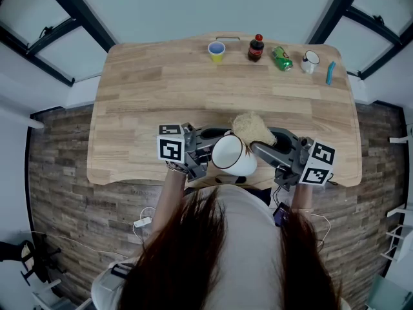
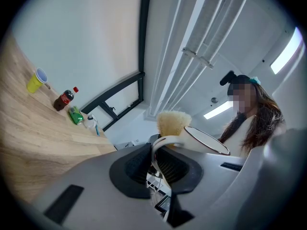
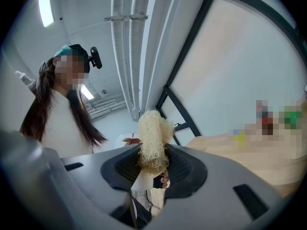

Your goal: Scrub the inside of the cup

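Note:
A white enamel cup [image 1: 232, 155] with a dark rim is held up over the table's near edge, tilted with its mouth toward the person. My left gripper [image 1: 208, 148] is shut on the cup's handle [image 2: 163, 143], and the cup's rim [image 2: 206, 140] shows just beyond the jaws. A pale fibrous scrubber [image 1: 251, 128] sits just right of and behind the cup, outside its mouth. My right gripper [image 1: 266, 146] is shut on the scrubber [image 3: 153, 140], whose frizzy head sticks up above the jaws.
Along the wooden table's [image 1: 161, 89] far edge stand a yellow cup [image 1: 216, 51], a cola bottle [image 1: 255, 48], a green can [image 1: 281, 58], a small white mug [image 1: 310, 61] and a blue stick [image 1: 330, 72]. Brick-patterned floor surrounds the table.

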`<action>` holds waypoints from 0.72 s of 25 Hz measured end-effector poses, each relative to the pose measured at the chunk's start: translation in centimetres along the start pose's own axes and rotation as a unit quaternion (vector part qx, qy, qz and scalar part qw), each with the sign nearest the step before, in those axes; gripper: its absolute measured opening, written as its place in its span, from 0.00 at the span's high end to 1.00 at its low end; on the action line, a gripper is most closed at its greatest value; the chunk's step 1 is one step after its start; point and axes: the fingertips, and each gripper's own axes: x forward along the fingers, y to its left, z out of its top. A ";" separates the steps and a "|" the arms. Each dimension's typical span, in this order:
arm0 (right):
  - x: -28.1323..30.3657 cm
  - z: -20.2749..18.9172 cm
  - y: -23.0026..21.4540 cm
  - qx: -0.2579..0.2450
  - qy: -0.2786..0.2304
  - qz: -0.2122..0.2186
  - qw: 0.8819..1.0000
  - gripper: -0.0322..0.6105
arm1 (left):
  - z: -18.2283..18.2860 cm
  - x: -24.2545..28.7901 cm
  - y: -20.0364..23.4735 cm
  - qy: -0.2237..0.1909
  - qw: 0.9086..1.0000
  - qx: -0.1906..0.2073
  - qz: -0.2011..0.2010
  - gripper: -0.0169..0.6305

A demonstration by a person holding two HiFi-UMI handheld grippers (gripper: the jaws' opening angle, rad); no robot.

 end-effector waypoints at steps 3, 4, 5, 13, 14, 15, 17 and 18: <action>0.1 -0.2 -0.1 0.001 0.006 -0.002 1.000 0.73 | -0.2 0.1 -0.1 0.007 1.000 0.003 -0.003 0.90; 0.2 -0.3 -0.1 0.001 0.007 -0.002 1.000 0.73 | -0.3 0.2 -0.2 0.009 1.000 0.005 -0.004 0.90; 0.1 -0.3 -0.1 0.002 0.007 -0.001 1.000 0.73 | -0.3 0.2 -0.3 0.011 1.000 0.006 -0.005 0.90; 0.3 -0.8 -0.2 0.011 0.013 0.002 1.000 0.73 | -0.4 0.4 -0.8 0.012 1.000 0.012 -0.020 0.90; 0.3 -0.8 -0.2 0.011 0.012 0.000 1.000 0.73 | -0.4 0.4 -0.8 0.010 1.000 0.012 -0.019 0.90; 0.3 -0.7 -0.3 0.011 0.011 -0.001 1.000 0.73 | -0.3 0.4 -0.7 0.008 1.000 0.012 -0.018 0.90; 0.2 -0.5 -0.2 0.011 0.007 0.000 1.000 0.73 | -0.1 0.3 -0.5 0.000 1.000 0.011 -0.013 0.90; 0.1 -0.3 -0.2 0.011 0.003 0.001 1.000 0.73 | 0.1 0.2 -0.4 -0.005 1.000 0.011 -0.010 0.90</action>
